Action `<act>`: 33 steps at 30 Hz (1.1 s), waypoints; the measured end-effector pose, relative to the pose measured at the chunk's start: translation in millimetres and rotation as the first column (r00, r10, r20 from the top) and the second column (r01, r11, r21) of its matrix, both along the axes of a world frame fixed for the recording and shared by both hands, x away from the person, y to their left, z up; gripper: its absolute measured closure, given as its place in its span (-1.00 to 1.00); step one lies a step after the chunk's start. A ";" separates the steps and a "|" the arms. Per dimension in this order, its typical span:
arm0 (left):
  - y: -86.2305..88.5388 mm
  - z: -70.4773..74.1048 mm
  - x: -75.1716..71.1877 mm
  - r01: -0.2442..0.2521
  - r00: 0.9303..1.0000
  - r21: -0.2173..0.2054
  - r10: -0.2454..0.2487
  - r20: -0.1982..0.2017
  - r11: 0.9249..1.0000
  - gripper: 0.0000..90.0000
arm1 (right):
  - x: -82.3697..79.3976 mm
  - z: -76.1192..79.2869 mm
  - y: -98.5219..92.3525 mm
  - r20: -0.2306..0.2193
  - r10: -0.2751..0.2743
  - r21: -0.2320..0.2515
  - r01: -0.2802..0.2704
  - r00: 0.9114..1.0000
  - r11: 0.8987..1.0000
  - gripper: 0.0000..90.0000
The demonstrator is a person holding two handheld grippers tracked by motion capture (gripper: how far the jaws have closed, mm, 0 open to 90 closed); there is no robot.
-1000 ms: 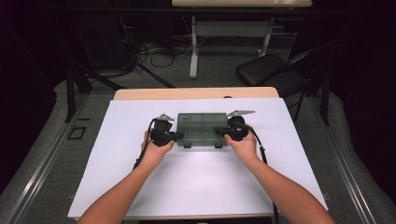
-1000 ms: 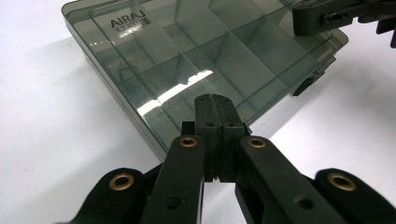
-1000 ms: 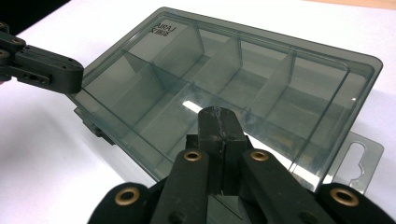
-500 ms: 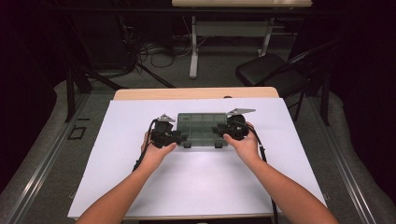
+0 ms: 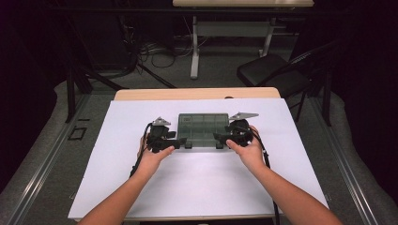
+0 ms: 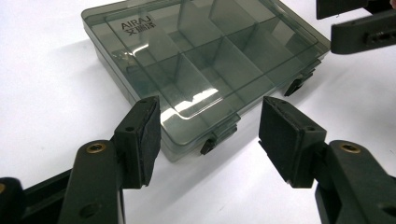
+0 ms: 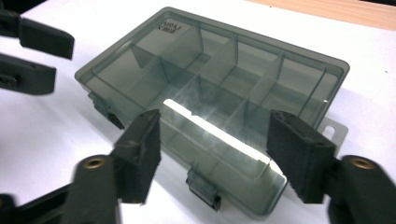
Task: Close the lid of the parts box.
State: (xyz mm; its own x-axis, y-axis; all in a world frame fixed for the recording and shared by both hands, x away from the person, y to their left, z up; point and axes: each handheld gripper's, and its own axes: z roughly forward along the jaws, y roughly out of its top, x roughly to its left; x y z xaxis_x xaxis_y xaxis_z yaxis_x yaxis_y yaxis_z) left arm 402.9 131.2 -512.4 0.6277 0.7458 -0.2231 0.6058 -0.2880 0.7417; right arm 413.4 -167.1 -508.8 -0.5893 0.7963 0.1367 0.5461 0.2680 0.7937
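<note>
The smoky compartment box (image 5: 203,130) lies shut on the white sheet (image 5: 202,187), near its far edge. The left gripper (image 5: 180,142) and right gripper (image 5: 219,138) flank its front corners, jaws just spreading, touching nothing; bare sheet lies all round

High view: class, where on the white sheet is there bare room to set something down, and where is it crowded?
Free: the white sheet between the forearms, and beyond either end of the compartment box. Crowded: the box's near edge.
</note>
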 end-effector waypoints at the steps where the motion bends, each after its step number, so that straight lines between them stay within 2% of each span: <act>1: 1.1 0.4 -1.3 -0.004 1.000 0.019 0.004 0.002 1.000 -0.18 | -2.2 -0.4 -0.1 0.003 0.000 -0.002 0.000 1.000 1.000 -0.31; 3: 2.3 0.1 -3.9 -0.010 1.000 0.032 0.010 0.007 0.999 -0.27 | -5.9 -2.0 -0.9 0.003 -0.001 -0.006 0.002 1.000 1.000 -0.47; 7: 2.6 1.1 -9.1 0.022 1.000 0.066 -0.023 0.003 0.998 -0.49 | -13.8 -4.4 -4.0 0.014 -0.012 -0.018 0.012 1.000 1.000 -0.62; 9: 2.0 2.3 -13.7 0.040 0.999 0.064 -0.041 0.009 0.997 -0.57 | -18.6 -4.9 -7.7 0.016 -0.017 0.000 0.017 1.000 1.000 -0.63; 14: 1.3 5.3 -27.0 0.085 0.996 0.063 -0.087 0.024 0.994 -0.58 | -34.3 -4.3 -19.9 0.048 -0.019 0.023 0.017 0.999 1.000 -0.61; 16: 2.3 5.9 -32.0 0.096 0.995 0.052 -0.098 0.030 0.994 -0.58 | -41.1 -4.6 -25.2 0.053 -0.018 0.036 0.016 0.998 0.999 -0.63; 18: 3.0 6.6 -36.5 0.104 0.994 0.017 -0.104 0.032 0.994 -0.58 | -48.4 -5.1 -30.5 0.060 -0.002 0.033 0.000 0.998 0.999 -0.66; 21: 5.3 8.8 -42.9 0.111 0.993 0.007 -0.111 0.039 0.994 -0.59 | -58.8 -5.0 -38.2 0.059 -0.011 0.043 0.009 0.998 0.999 -0.67; 27: 12.7 8.4 -55.2 0.129 0.990 -0.017 -0.128 0.058 0.991 -0.78 | -76.2 -6.1 -49.7 0.072 -0.062 0.034 0.060 0.996 0.998 -0.69; 33: 26.0 3.2 -61.8 0.110 0.992 -0.026 -0.108 0.069 0.994 -0.95 | -87.4 -10.3 -59.2 0.075 -0.082 0.029 0.080 0.994 0.996 -0.85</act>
